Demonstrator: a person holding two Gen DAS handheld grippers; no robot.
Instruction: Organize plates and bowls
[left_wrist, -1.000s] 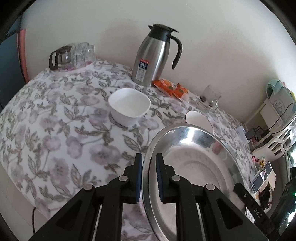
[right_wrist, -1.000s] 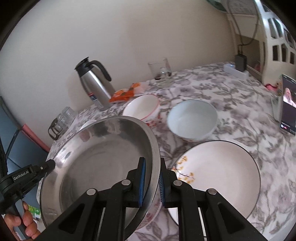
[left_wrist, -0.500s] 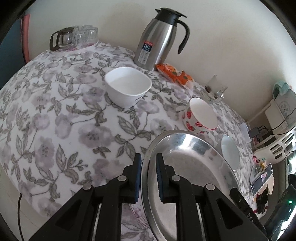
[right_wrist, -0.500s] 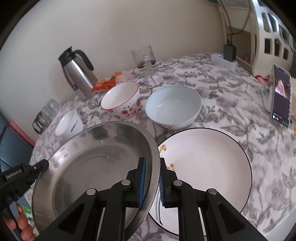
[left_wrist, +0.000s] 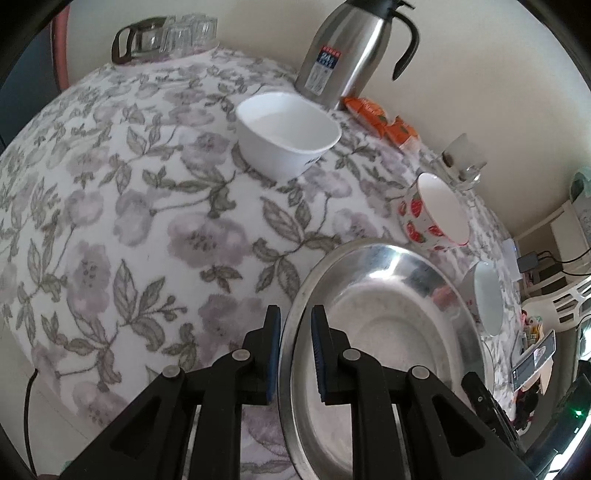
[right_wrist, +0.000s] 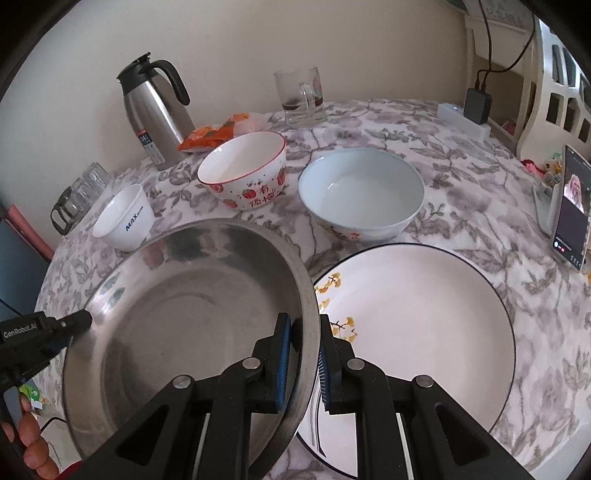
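Each hand-held gripper (left_wrist: 295, 350) (right_wrist: 303, 360) clamped on steel basin (right_wrist: 192, 314) rim, white plate (right_wrist: 424, 332) just beside.

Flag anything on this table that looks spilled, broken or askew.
Nothing spilled or broken. Only the steel basin sits oddly: tilted off the tablecloth, gripped at opposite rims by both tongs, its right edge overlapping the large white plate.

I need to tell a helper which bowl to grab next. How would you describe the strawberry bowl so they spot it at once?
Start at the tall steel thermos jug by the wall on the floral tablecloth. Just in front of its orange snack packets stands the strawberry bowl, between the small white bowl and the wide pale blue bowl. It alone has a red rim and painted strawberries.
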